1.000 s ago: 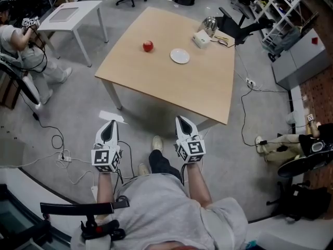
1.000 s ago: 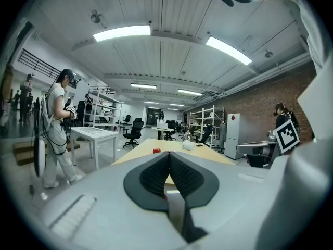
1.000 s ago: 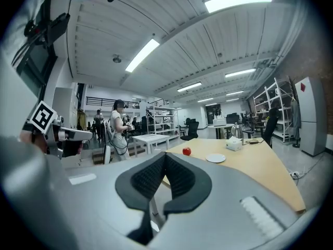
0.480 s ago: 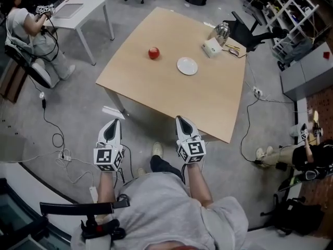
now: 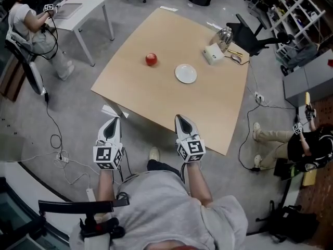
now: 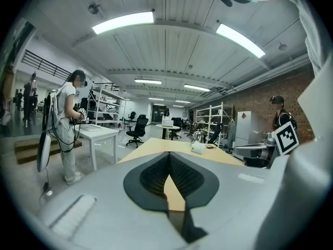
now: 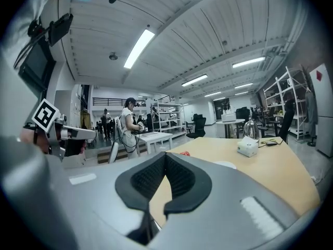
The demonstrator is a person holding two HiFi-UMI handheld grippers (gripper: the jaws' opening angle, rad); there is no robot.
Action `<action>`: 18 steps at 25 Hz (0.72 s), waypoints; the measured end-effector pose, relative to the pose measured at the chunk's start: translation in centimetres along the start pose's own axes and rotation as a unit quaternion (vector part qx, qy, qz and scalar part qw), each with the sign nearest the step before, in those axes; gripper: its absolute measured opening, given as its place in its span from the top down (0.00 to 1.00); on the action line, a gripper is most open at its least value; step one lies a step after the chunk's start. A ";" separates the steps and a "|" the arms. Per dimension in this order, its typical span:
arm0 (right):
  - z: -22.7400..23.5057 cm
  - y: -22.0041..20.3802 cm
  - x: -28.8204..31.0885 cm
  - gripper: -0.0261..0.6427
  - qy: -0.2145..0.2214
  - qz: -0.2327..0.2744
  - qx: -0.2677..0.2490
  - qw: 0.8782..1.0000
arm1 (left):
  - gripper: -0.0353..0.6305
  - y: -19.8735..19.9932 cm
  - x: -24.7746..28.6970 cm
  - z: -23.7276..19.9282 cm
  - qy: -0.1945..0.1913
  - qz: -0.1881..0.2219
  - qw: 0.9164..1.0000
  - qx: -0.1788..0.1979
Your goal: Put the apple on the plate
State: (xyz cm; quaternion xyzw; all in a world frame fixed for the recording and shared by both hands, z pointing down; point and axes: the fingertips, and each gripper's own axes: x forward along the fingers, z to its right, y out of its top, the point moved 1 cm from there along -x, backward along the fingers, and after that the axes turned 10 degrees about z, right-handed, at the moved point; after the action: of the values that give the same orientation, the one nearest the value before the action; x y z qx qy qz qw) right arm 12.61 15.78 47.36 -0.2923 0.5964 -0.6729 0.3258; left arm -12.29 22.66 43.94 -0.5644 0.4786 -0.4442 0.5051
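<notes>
Head view: we stand at the near edge of the table (image 5: 156, 100). The left gripper (image 5: 116, 119) hangs over the floor just off that edge. The right gripper (image 5: 178, 117) has its tip over the near edge. The apple (image 5: 151, 59) sits on the far left part of the table. The plate (image 5: 186, 73) is empty, near the apple on its right, not touching it. Both are well apart from the grippers. A tissue box (image 5: 214, 53) lies farther right.

Left gripper view: the left gripper (image 6: 168, 155) has its jaws together at the tips, with nothing between them. The table top shows beyond.

Right gripper view: the right gripper (image 7: 165, 154) is also closed and empty. The apple (image 7: 184, 153) shows as a red speck far ahead and the plate (image 7: 225, 164) to its right.

Risks, in our judgement: neither gripper is ready to grasp. If one reaches the apple with its jaws together, it pushes the round fruit, which may roll toward the left edge. A grip off the apple's middle may squeeze it out. A low carry may clip the plate's rim and shift it.
</notes>
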 end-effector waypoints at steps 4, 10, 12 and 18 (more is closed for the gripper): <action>2.3 0.3 1.4 0.95 0.004 0.004 -0.002 1.000 | 0.92 0.3 2.5 0.7 0.001 0.005 1.000 0.004; 4.4 0.6 2.7 0.95 0.010 0.007 -0.002 1.000 | 0.92 0.5 4.7 1.5 0.004 0.009 1.000 0.008; 4.8 0.7 3.1 0.95 0.013 0.007 -0.001 1.000 | 0.92 0.6 5.3 1.6 0.005 0.009 1.000 0.009; 5.5 0.3 4.0 0.95 0.023 0.004 0.004 1.000 | 0.92 0.1 6.7 1.9 0.007 0.003 1.000 0.010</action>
State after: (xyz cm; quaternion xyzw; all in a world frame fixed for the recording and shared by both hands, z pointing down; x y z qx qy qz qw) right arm 14.49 9.28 47.73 -0.2730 0.6025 -0.6801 0.3161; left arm -9.44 16.35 43.76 -0.5545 0.4792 -0.4512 0.5092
